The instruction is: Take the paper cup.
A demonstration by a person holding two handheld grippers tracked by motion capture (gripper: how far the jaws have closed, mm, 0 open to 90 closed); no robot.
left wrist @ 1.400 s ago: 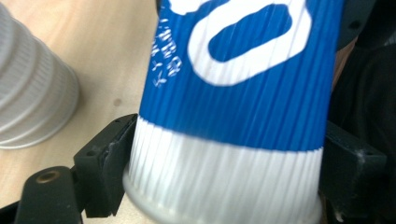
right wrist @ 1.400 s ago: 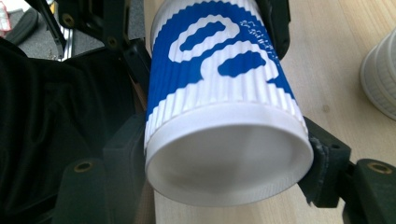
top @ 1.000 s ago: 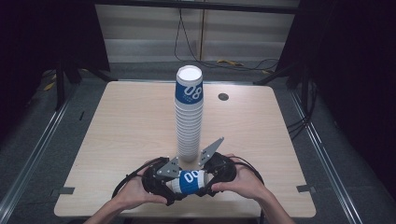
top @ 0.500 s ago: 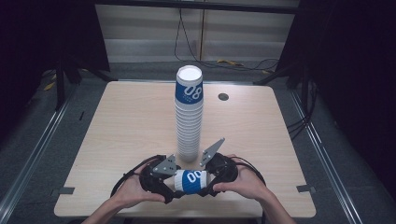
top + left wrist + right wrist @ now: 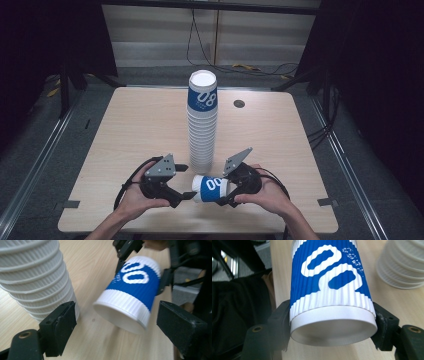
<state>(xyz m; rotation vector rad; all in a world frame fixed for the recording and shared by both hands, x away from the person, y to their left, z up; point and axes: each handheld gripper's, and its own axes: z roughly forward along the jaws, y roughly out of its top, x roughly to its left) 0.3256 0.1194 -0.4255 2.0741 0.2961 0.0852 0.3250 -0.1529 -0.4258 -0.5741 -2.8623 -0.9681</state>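
The cup [image 5: 211,186], blue and white with ribbed sides, lies sideways just above the near edge of the table [image 5: 125,130], between the two grippers and just in front of the tall stack of cups [image 5: 202,125] that stands at the table's middle. Its base end is hidden behind the right gripper [image 5: 227,192] in the high view, and in the right gripper view the far end of the cup is cut off by the top edge. The large white figures printed on its blue band are partly blurred in the left gripper view. The right gripper's jaws press against both sides of the cup's white base end, gripping it. The left gripper [image 5: 186,196] has its jaws spread wide, one on either side of the cup's open mouth without touching it. Both hands rest low over the near table edge, forearms entering from the bottom, the left hand [image 5: 135,197] wrapped under its gripper and the right hand [image 5: 265,192] behind its gripper. A small dark disc [image 5: 239,103] sits far back on the table; what it is cannot be made out.
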